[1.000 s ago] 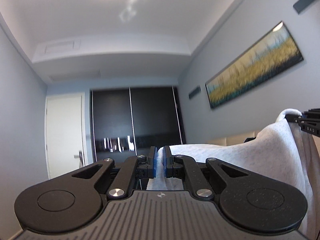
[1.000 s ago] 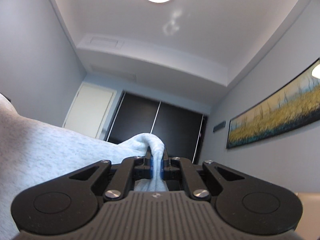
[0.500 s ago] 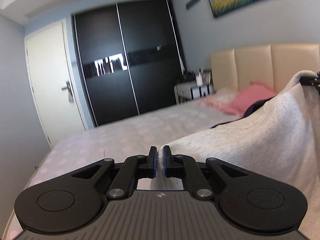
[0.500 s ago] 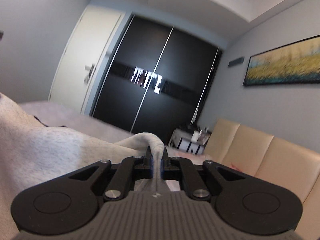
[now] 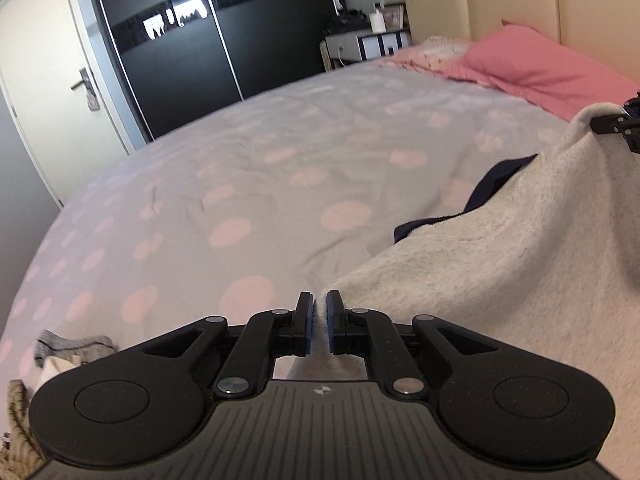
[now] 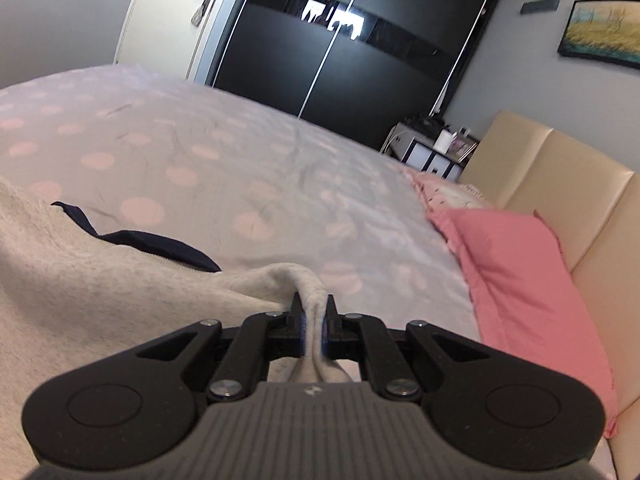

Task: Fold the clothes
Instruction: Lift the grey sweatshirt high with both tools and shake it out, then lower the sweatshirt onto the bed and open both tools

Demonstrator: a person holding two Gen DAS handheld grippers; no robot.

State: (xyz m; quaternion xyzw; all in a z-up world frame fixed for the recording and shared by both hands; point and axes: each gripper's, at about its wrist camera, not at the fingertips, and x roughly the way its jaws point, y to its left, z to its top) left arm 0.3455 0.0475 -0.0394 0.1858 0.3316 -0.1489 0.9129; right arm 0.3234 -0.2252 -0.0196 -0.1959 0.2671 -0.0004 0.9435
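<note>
A light grey sweatshirt [image 5: 500, 260] with a navy inner part [image 5: 492, 184] is stretched between my two grippers just above the bed. My left gripper [image 5: 319, 304] pinches one corner of it; its jaws are opening slightly, with the cloth still between the pads. In the left wrist view the right gripper [image 5: 618, 124] shows at the right edge, holding the other corner higher. In the right wrist view my right gripper [image 6: 313, 304] is shut on a bunched fold of the sweatshirt [image 6: 100, 280], whose navy part [image 6: 160, 246] lies on the bed.
The bed [image 5: 240, 168] has a grey cover with pink dots. A pink pillow [image 5: 532, 64] lies by the beige headboard [image 6: 560, 184]. A black wardrobe [image 6: 340, 60], a white door [image 5: 44, 92] and a nightstand [image 5: 368, 44] stand beyond. Other clothes [image 5: 72, 346] lie at the lower left.
Both grippers have come down and tipped forward with the sweatshirt: the views went from ceiling and wall to the bed. The sweatshirt's lower part now rests on the cover.
</note>
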